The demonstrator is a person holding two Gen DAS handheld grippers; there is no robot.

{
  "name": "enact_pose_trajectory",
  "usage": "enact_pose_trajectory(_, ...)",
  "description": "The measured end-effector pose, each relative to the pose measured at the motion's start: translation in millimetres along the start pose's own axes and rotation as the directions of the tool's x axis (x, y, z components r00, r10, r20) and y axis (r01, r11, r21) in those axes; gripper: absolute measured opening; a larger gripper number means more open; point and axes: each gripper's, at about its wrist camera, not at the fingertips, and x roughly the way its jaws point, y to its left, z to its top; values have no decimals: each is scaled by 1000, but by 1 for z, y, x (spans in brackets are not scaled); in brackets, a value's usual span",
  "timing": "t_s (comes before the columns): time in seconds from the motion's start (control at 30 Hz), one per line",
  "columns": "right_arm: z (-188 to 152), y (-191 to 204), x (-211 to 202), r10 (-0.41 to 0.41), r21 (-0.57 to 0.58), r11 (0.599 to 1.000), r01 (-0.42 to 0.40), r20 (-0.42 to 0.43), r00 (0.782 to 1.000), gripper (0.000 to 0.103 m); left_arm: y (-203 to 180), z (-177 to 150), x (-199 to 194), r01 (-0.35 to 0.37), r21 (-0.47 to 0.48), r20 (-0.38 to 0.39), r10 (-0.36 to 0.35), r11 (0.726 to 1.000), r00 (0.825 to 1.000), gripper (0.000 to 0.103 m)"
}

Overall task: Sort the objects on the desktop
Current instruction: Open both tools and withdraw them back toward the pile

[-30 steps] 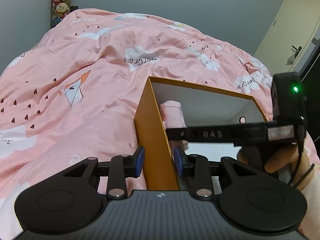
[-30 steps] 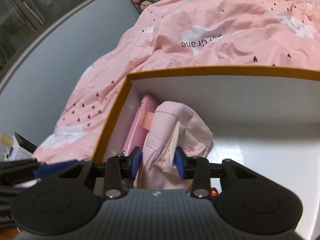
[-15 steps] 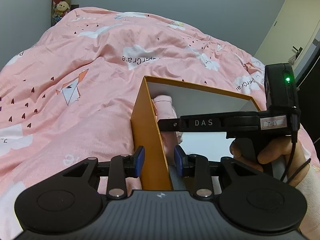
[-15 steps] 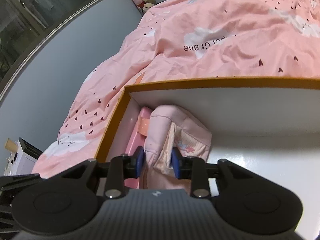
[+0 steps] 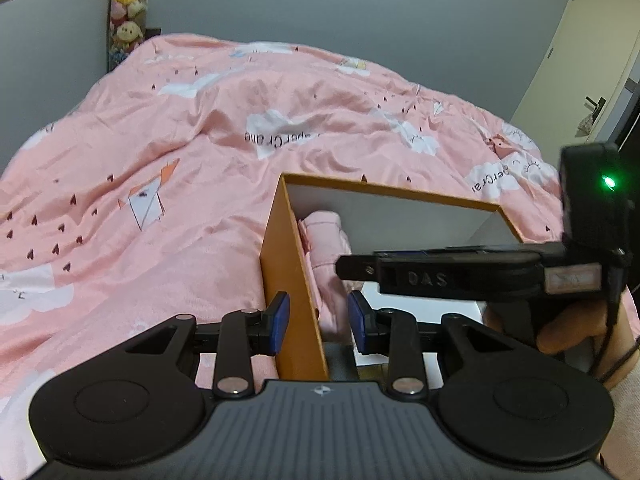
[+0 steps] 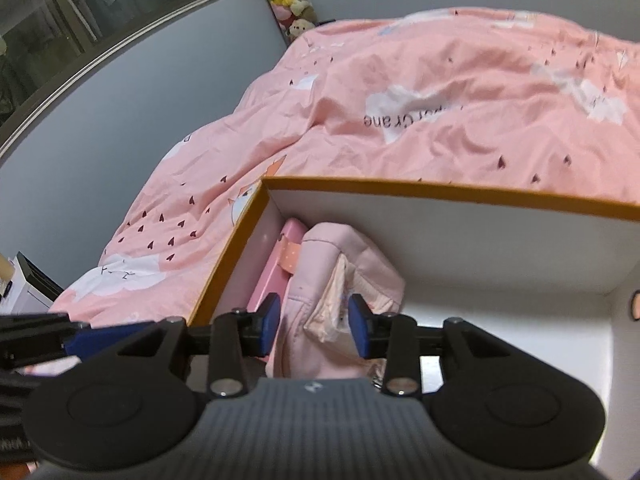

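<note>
An orange box with white inside (image 5: pixel 292 280) (image 6: pixel 440 236) sits on a pink bed. A soft pink pouch (image 6: pixel 340 276) (image 5: pixel 326 240) stands in the box's left end, beside a flat pink case (image 6: pixel 276 272) against the left wall. My left gripper (image 5: pixel 318 316) straddles the box's left wall, its jaws part open, not touching it. My right gripper (image 6: pixel 314 322) is in the box, its jaws open around the near end of the pouch with a small gap on each side. The right gripper's body (image 5: pixel 460 276) shows in the left wrist view.
A pink duvet with cloud prints (image 5: pixel 200 160) (image 6: pixel 440 100) surrounds the box. Plush toys (image 5: pixel 126 8) hang on the far grey wall. A door (image 5: pixel 580 60) is at the right. A white device (image 6: pixel 28 288) sits at the left edge.
My right gripper's jaws have opened off the pink pouch, which stays in the box. Both grippers have drawn back a little and tilted up. The left gripper still straddles the box wall.
</note>
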Motion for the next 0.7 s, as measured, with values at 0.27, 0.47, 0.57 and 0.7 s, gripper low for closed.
enact_pose_trajectory(0.27,-30,-4,-73,-34,-63,997,45,168,985,40,-39,-11,-35,-4,133,165,-18,991,986,36)
enact_pose_trajectory(0.47,-65,-21,-128,-74,-56,994,89,232,970,40,-71,-30,-41,158,224,62,-175,962,983,36)
enact_pose_trajectory(0.57,-86,-30,-151,-86,-29,995,94,211,974,40,-83,-47,-30,227,235,-44,-223,945,974,36)
enact_pose_trajectory(0.7,-117,-38,-172,-139,21,990,138,160,977,40,-94,-74,-7,251,237,-166,-215,939,962,36)
